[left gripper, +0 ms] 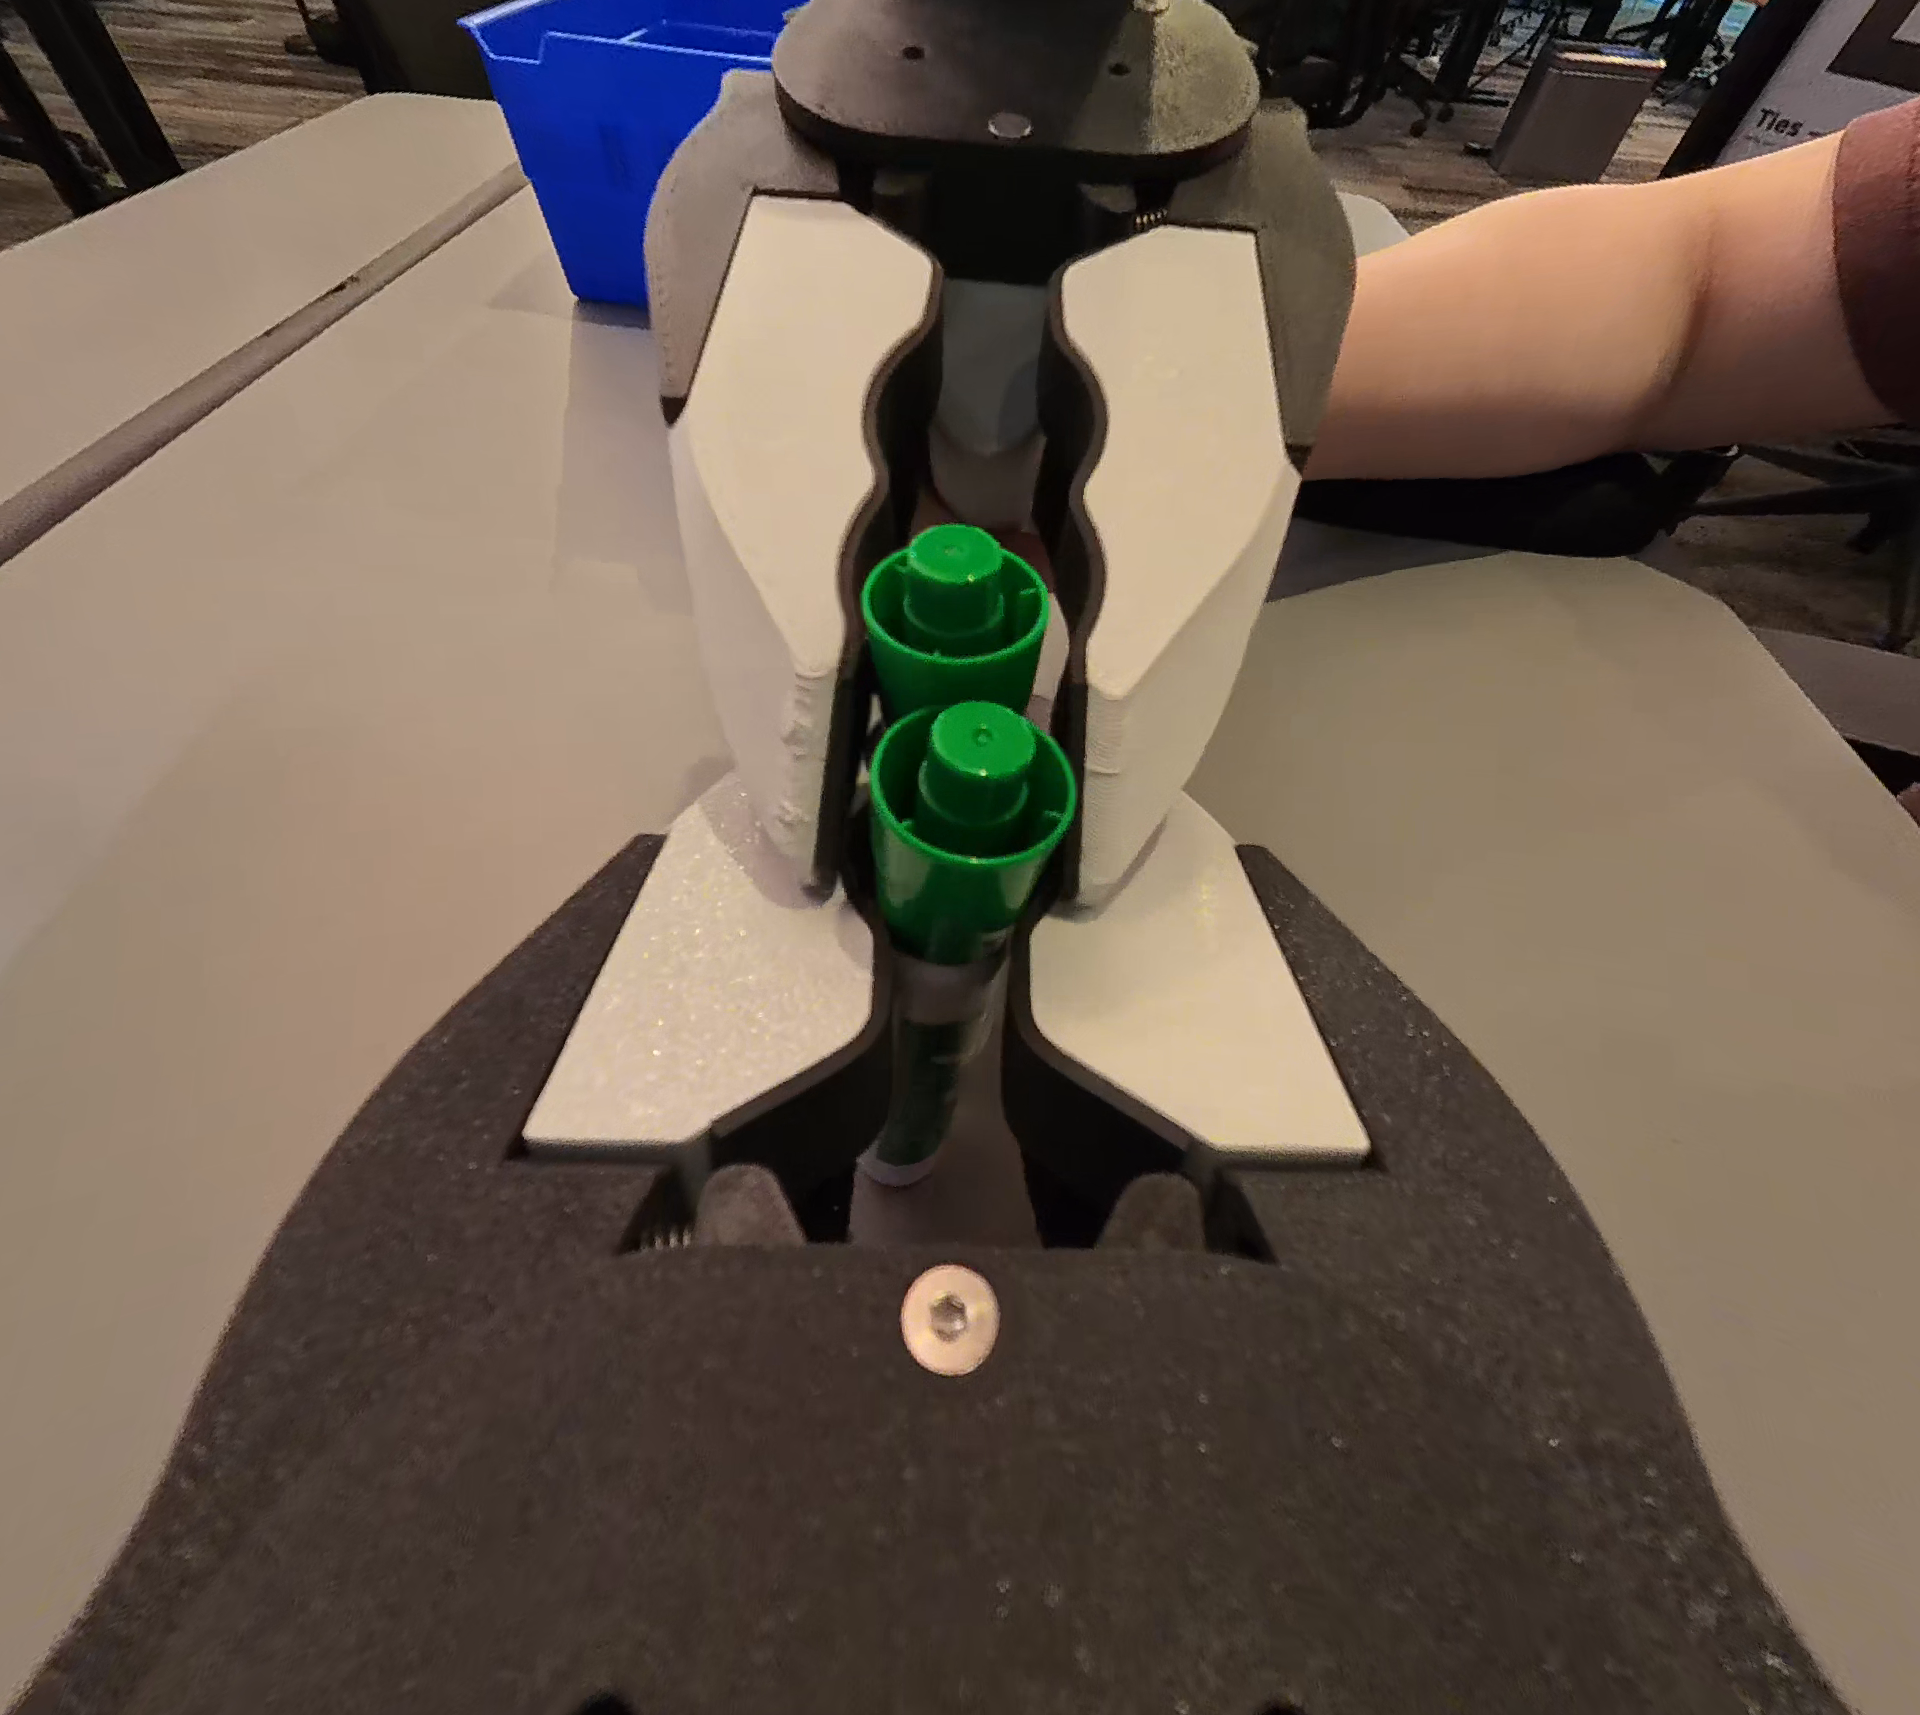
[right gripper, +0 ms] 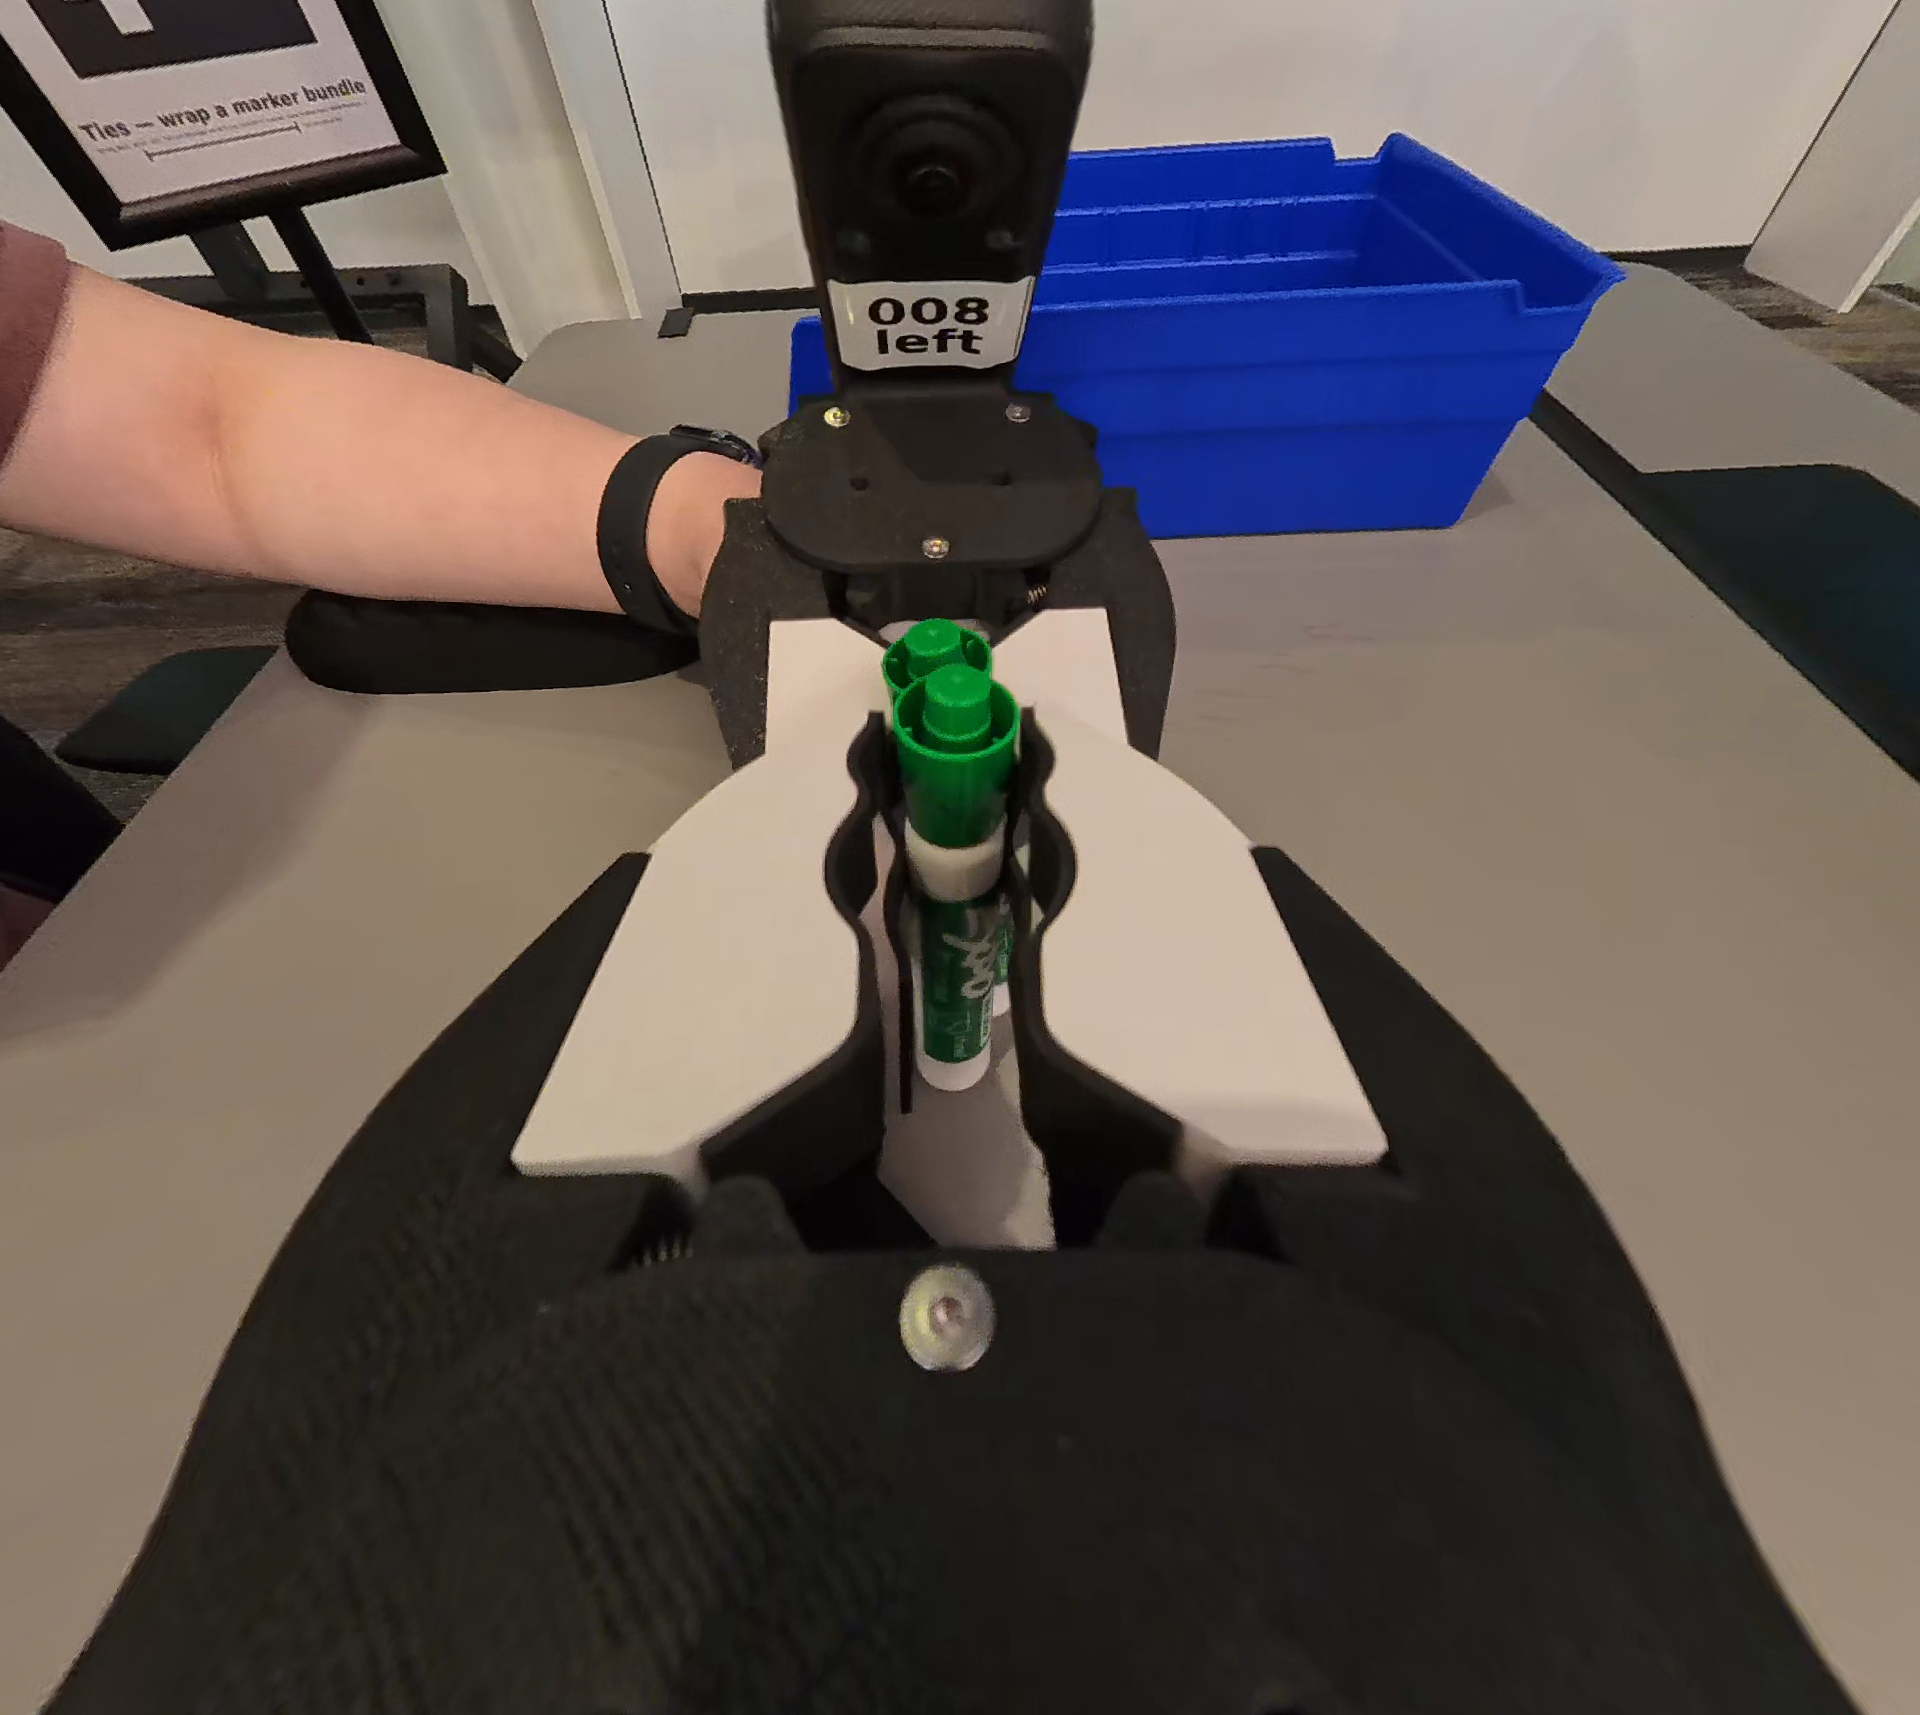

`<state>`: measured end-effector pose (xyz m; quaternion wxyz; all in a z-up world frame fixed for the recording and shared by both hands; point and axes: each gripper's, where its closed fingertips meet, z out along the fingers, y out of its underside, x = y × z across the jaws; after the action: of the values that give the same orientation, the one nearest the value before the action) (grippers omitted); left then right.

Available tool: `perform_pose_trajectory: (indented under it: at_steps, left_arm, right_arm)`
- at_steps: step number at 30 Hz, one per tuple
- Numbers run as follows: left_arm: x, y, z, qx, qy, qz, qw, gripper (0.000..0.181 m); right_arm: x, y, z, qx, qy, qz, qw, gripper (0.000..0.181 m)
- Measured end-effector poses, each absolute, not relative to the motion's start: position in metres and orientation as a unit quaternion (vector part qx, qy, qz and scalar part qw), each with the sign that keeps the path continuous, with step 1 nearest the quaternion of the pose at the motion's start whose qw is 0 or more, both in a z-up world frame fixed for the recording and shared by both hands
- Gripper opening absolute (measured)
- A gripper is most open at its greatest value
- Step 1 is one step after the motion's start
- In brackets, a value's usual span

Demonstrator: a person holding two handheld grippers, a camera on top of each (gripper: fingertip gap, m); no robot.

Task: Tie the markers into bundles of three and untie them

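- Left wrist view: the left gripper (left gripper: 951, 948) fills the lower half of the frame, its black body at the bottom and its two white fingers (left gripper: 717, 990) running up toward the centre.
- Its jaws stand almost closed, and a green marker (left gripper: 961, 844) sits between them, cap end up, with the barrel going down into the gap.
- The right gripper (left gripper: 956, 834) comes from the top centre and points toward the camera; its white fingers are also close together around a second green marker (left gripper: 951, 626), just above the first.
- The two green caps touch, or nearly touch, in the centre of the frame.
- I cannot tell if a third marker or a tie is there.
- A blue bin (left gripper: 613, 107) stands on the grey table (left gripper: 312, 678) in the upper left, behind the right gripper.
- A forearm (left gripper: 1558, 325) enters from the right edge, resting on a black pad (left gripper: 1486, 512).

- Right wrist view: the right gripper (right gripper: 956, 792) occupies the lower half, jaws narrow, closed on a green marker (right gripper: 954, 834) with a white and green barrel in the centre.
- The left gripper (right gripper: 940, 657) faces the camera from the upper centre, with its camera housing (right gripper: 930, 107) above it; a second green cap (right gripper: 930, 647) shows between its fingers, right behind the first cap.
- The blue bin (right gripper: 1299, 377) is at the right, behind the left gripper, on the table (right gripper: 1507, 834).
- The forearm with a black wristband (right gripper: 634, 522) comes from the left edge.
- A framed sign (right gripper: 177, 3) stands in the upper left corner.
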<state>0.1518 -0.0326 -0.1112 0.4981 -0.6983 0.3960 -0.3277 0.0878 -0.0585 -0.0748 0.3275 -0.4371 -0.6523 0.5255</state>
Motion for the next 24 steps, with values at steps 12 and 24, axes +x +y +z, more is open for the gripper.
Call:
perform_pose_trajectory:
  at_steps: [12,24]
  left_arm:
    - [0.1514,-0.0310,-0.1167,-0.714,0.392,-0.323,0.482,0.017]
    - [0.1507,-0.0303,-0.1187,-0.719,0.392,-0.316,0.479,0.019]
  right_arm:
    - [0.0868,-0.0573,-0.0776,-0.435,-0.647,0.543,0.311,0.020]
    - [0.0889,-0.0561,-0.0765,-0.423,-0.643,0.539,0.342,0.018]
